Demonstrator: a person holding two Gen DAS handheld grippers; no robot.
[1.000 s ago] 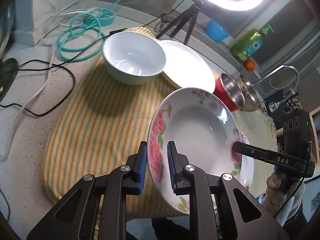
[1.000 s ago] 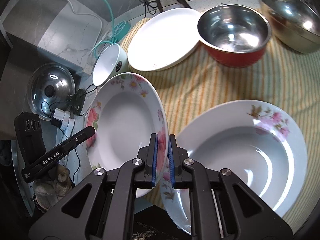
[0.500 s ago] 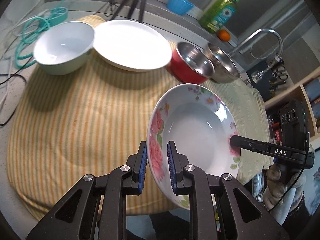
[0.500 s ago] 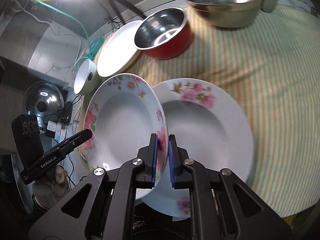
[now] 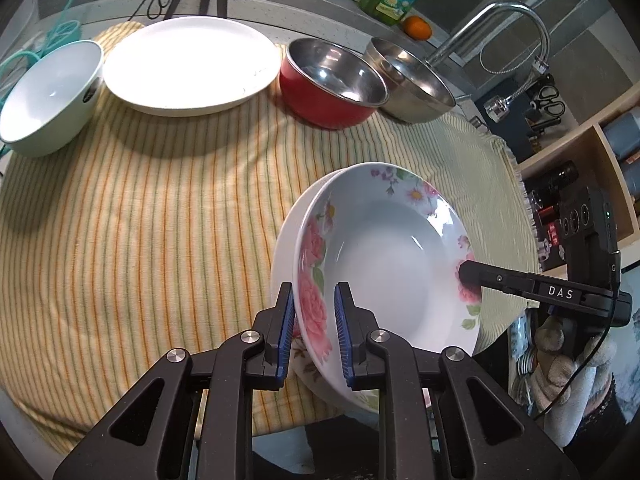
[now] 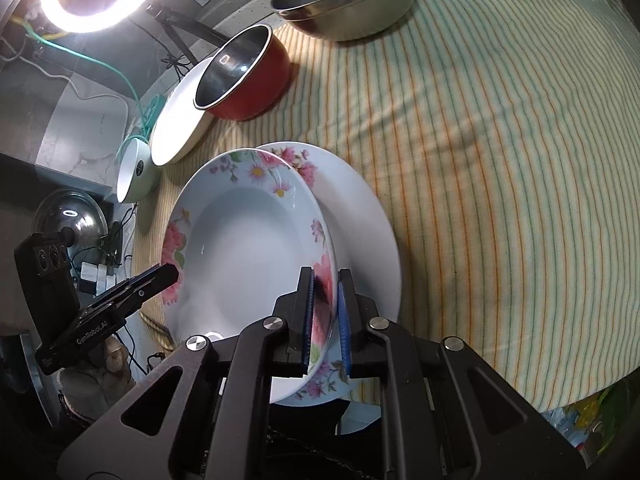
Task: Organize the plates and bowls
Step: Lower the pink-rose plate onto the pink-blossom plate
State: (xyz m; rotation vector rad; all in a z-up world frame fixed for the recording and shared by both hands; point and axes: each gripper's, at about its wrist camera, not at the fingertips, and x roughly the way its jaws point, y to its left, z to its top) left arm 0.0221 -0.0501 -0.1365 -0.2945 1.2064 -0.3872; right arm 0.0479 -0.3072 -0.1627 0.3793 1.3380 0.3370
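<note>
Cloth: a striped cloth (image 5: 152, 208) covers the counter and carries all the dishes.
Lower plate: a second flowered plate (image 6: 360, 216) lies flat on the cloth, right under the held one; it looks like the place to stack.
Held plate: the flowered plate (image 5: 384, 256) hangs tilted above the cloth near its front edge, gripped on opposite rims.
Left gripper: the left gripper (image 5: 314, 332) is clamped on the near rim, over the big rose.
Right gripper: the right gripper (image 6: 324, 316) is clenched on the opposite rim.
Doing it well: level the plate, centre it over the lower one, lower both hands together, and let go only once it is seated.
Hard to tell: whether the two plates already touch cannot be told.
Hidden: the lower plate's left half is covered, and its near rim overhangs the cloth's edge.
</note>
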